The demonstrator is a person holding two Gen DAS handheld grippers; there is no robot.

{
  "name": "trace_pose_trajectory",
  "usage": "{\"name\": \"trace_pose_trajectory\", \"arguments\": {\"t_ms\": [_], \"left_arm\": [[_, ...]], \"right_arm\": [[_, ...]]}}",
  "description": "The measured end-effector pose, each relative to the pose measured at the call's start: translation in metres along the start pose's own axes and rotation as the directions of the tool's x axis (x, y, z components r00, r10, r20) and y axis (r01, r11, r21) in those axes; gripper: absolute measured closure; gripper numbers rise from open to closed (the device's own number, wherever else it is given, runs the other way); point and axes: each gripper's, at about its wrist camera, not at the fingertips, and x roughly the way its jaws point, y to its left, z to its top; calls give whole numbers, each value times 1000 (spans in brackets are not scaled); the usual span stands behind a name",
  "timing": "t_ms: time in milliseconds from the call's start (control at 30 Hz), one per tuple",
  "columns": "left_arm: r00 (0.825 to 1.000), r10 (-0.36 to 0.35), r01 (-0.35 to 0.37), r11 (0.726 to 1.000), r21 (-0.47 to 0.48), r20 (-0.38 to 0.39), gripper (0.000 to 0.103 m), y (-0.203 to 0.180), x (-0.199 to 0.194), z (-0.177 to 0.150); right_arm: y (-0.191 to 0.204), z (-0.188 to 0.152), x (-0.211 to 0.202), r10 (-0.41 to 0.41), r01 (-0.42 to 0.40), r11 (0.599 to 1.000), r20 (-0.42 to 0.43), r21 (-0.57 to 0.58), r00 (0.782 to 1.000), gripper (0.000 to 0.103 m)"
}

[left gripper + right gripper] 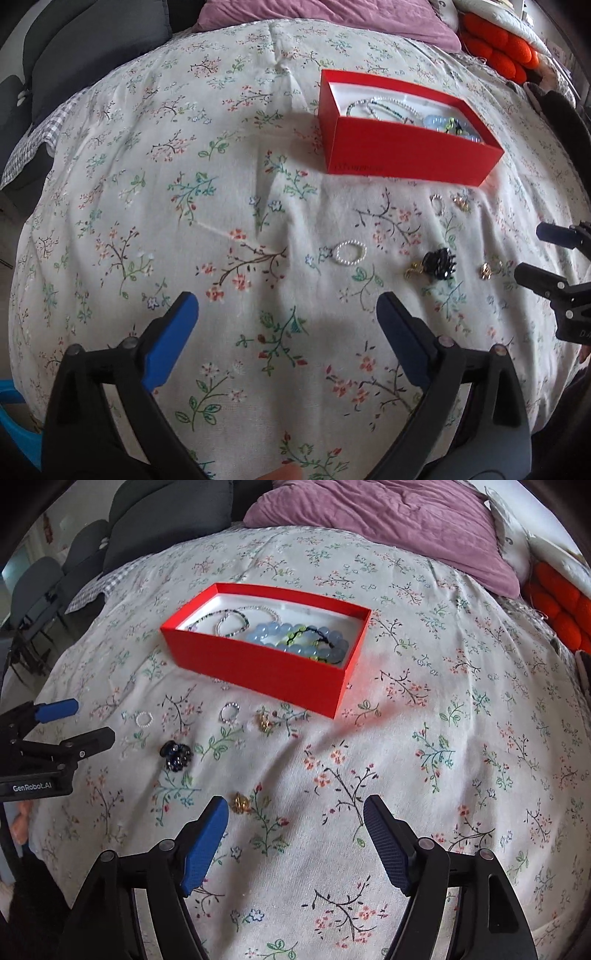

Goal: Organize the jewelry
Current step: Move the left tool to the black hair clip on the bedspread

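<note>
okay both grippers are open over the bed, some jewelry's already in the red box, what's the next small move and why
Probably ease the right gripper down and left onto the gold earring just off its left fingertip, the nearest loose piece. The red box already holds bracelets, while the pearl ring and black flower piece lie loose on the bedspread.

Home bedroom: floral bedspread (443, 738), purple pillow (388, 520).

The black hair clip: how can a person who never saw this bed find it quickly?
Find the red box on the floral bedspread. Small pieces lie loose on the cloth before it. The black hair clip is the only dark, glossy, flower-shaped one; its neighbours are pale rings and gold pieces.
</note>
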Motion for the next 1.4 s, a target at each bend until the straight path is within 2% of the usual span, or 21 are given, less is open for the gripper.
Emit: {"name": "trace_pose_trajectory", "arguments": {"t_ms": [200,300,367,433,500,600,800,867,967,1133,1267,1400], "left_arm": [[999,-2,-1,997,79,36,6,-7,6,-16],[999,-2,-3,995,104,52,6,-7,10,-18],[996,-1,-8,994,108,86,0,-7,11,-21],[994,2,-13,995,103,106,0,-5,15,-25],[993,-2,-9,995,97,114,0,-5,16,-25],[996,-8,-1,994,105,85,0,-4,18,-20],[998,-22,13,990,138,63,0,-6,17,-16],[997,-38,27,988,150,66,4,-9,14,-15],[994,-78,62,980,188,79,11,-18,7,-15],[983,-162,134,955,264,89,17,-40,-2,-15],[975,-208,176,938,300,79,24,-52,-5,-15],[970,-232,201,929,310,66,28,-57,-3,-14]], "right_arm": [[12,-24,19,-14,13,994,-3,-111,1000,26],[10,-30,18,-1,7,994,48,-112,999,18],[5,-33,21,19,-14,997,50,-82,999,14],[2,-34,26,49,-46,997,46,-63,998,0],[4,-37,29,36,-32,996,52,-82,998,0],[8,-35,30,12,-8,996,44,-89,999,0],[12,-30,28,11,-8,996,34,-93,999,0],[15,-28,27,30,-24,993,49,-115,998,2],[24,-25,24,57,-44,986,73,-161,996,14],[36,-23,21,99,-80,974,81,-211,992,35],[38,-19,23,112,-94,971,71,-218,991,44],[39,-14,26,123,-106,969,63,-222,990,57]]}}
